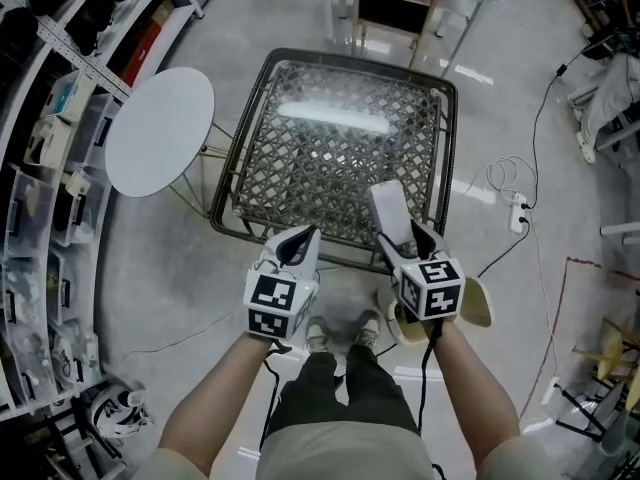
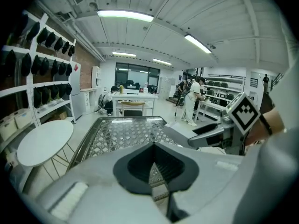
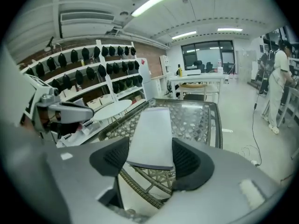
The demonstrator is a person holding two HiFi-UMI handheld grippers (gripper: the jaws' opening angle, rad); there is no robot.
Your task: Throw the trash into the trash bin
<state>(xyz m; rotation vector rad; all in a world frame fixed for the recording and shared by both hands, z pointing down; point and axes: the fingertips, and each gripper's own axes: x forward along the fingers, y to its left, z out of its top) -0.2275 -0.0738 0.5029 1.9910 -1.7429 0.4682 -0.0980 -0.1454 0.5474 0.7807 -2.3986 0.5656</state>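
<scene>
1. Bin [image 1: 480,303], probable: a beige round-rimmed thing on the floor by the right foot, half hidden under the right claw [image 1: 404,236].
2. Left claw [image 1: 295,240]: jaws together with nothing between them, at the near edge of the surface [image 1: 330,168].
3. Right claw: clamped on the trash [image 1: 388,206], a flat pale box standing up out of the jaws over the near right corner.
4. Surface: glass over wicker, with nothing else of the task's on it.

Step, as judged: the trash is gripped and lifted, and the carry is in hand. Next, the box needs bringing down and back over the bin mouth before the jaws part.
</scene>
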